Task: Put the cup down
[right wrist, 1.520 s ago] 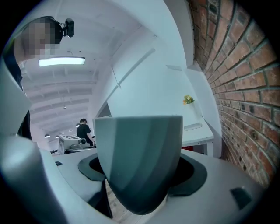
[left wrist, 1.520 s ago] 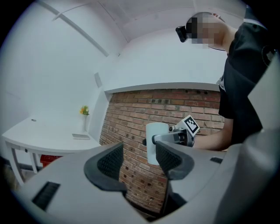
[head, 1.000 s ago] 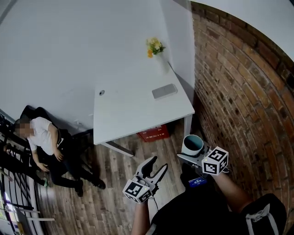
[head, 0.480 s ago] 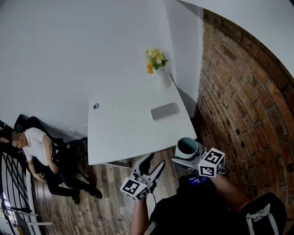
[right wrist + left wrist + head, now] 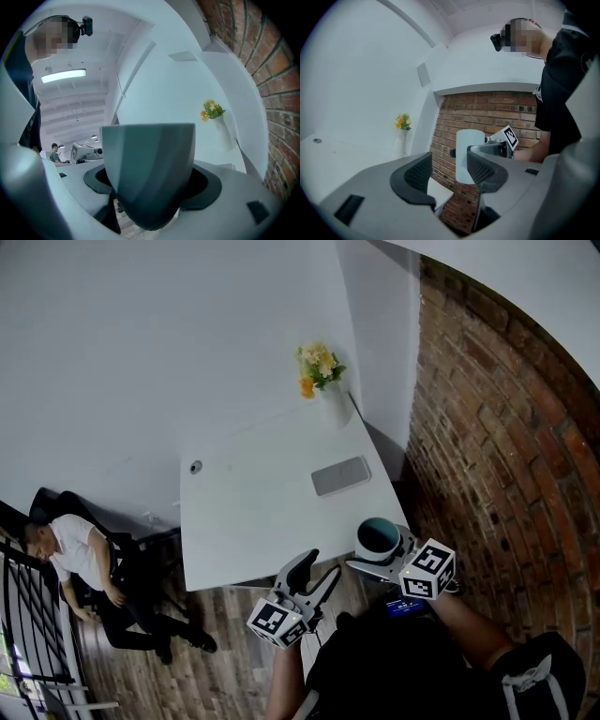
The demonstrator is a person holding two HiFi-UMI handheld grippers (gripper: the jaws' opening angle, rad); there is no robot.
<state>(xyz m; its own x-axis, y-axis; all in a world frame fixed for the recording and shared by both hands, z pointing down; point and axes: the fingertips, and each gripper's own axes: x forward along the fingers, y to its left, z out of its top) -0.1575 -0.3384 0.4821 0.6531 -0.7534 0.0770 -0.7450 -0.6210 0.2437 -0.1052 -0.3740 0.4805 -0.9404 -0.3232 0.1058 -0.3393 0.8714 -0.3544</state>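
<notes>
Far out to the left of both sets of jaws, a person (image 5: 80, 554) sits in a dark chair (image 5: 49, 503) on the wood floor (image 5: 216, 657). Ahead of the left jaws lies the white desk (image 5: 253, 521), with a small round disc (image 5: 196, 467) near its far left edge. The left gripper (image 5: 319, 569) hangs just short of the desk's near edge, jaws apart, and nothing sits between them. Well ahead of the jaws a flat grey slab (image 5: 339, 475) lies on the desk. Beyond it, at the far corner, stands a white vase of yellow and orange flowers (image 5: 319, 367). Now the cup (image 5: 378, 538): pale outside, teal inside, upright, clamped between the jaws of the right gripper (image 5: 380, 557). It is held at the desk's near right corner, seemingly clear of the top. To the right of those jaws runs the brick wall (image 5: 506, 446).
</notes>
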